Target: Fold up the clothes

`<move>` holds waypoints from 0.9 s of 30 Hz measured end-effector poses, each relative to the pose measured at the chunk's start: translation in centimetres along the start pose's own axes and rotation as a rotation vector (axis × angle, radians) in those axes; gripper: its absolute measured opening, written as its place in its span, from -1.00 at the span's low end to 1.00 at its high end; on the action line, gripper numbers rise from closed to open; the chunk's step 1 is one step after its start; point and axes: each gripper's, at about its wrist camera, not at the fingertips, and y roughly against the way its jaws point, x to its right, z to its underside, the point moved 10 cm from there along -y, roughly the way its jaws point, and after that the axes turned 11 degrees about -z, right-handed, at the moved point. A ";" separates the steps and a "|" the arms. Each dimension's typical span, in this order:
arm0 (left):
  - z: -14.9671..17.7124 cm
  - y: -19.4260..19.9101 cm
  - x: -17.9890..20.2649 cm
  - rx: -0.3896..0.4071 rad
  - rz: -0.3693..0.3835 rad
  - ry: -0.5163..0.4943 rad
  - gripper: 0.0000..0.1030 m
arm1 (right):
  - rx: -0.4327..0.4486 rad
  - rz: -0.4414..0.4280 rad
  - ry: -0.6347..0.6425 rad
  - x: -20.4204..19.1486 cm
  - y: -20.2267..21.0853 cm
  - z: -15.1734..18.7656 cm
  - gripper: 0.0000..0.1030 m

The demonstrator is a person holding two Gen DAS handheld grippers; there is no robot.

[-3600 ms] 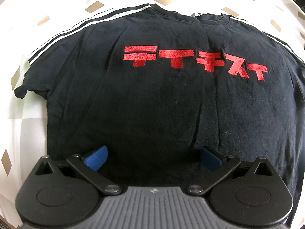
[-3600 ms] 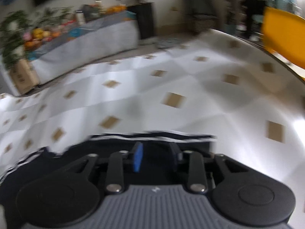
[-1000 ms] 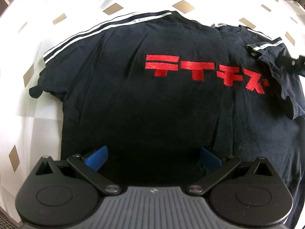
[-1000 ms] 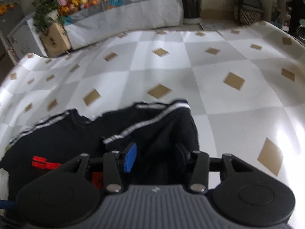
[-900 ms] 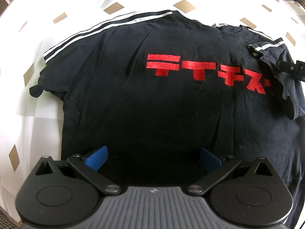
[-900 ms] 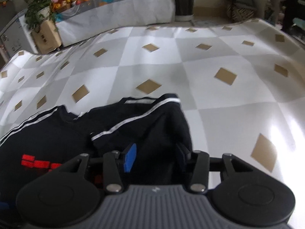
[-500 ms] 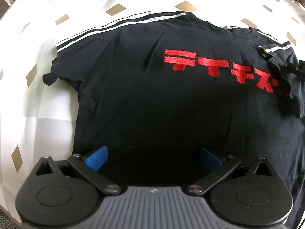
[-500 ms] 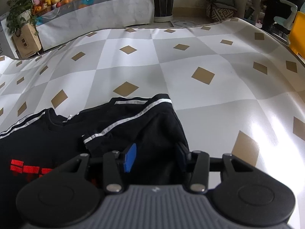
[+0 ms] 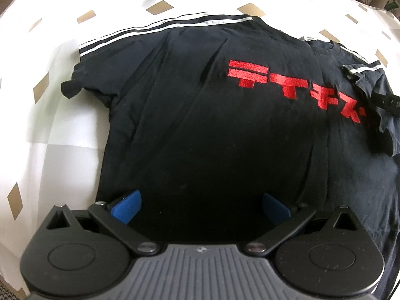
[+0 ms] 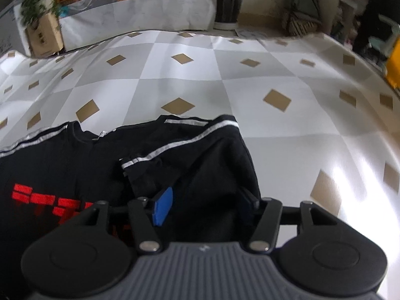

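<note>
Black T-shirt (image 9: pixel 200 130) lies face up, spread flat on the table, red block lettering (image 9: pixel 295 90) across the chest, white stripes (image 9: pixel 160 28) along the shoulders. Collar end points toward the table's far edge, hem toward the near edge. In the left wrist view one sleeve (image 9: pixel 75 85) sticks out flat on the left side; the other sleeve (image 9: pixel 372 95) is folded inward over the chest and covers the end of the lettering. In the right wrist view that folded sleeve (image 10: pixel 180 165) sits bunched on top of the shirt body, its striped cuff toward the neck.

Right gripper (image 10: pixel 207 205) is low over the folded sleeve, jaws opening, about half apart, black fabric between them; blue pads (image 10: pixel 163 207) look off the cloth, contact on the dark far pad can't be told. Left gripper (image 9: pixel 200 206) hovers above the shirt's hem area, jaws wide, nothing gripped, blue pads (image 9: pixel 126 206) clear.

Table (image 10: pixel 287 137) is covered in a white-and-grey checked cloth with tan diamonds. Beyond its far edge: a draped side counter (image 10: pixel 140 12) with fruit and plants, a cardboard box (image 10: pixel 43 37), a dark bin (image 10: pixel 228 0).
</note>
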 end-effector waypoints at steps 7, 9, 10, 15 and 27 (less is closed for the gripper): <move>1.4 0.2 -1.0 0.008 0.004 -0.008 1.00 | -0.024 0.003 -0.001 -0.7 0.5 1.0 0.10; 1.9 0.2 -1.3 0.010 0.004 -0.010 1.00 | -0.043 -0.001 -0.002 -1.0 0.6 1.3 0.11; 2.1 0.2 -1.5 0.008 0.004 -0.014 1.00 | -0.052 -0.003 -0.003 -1.1 0.8 1.5 0.12; 3.0 0.2 -2.3 -0.016 0.004 -0.033 1.00 | -0.103 0.015 -0.050 -1.7 1.8 2.3 0.14; 0.6 2.7 -6.0 0.053 0.062 0.065 1.00 | -0.028 -0.113 -0.145 -6.7 8.4 1.8 0.27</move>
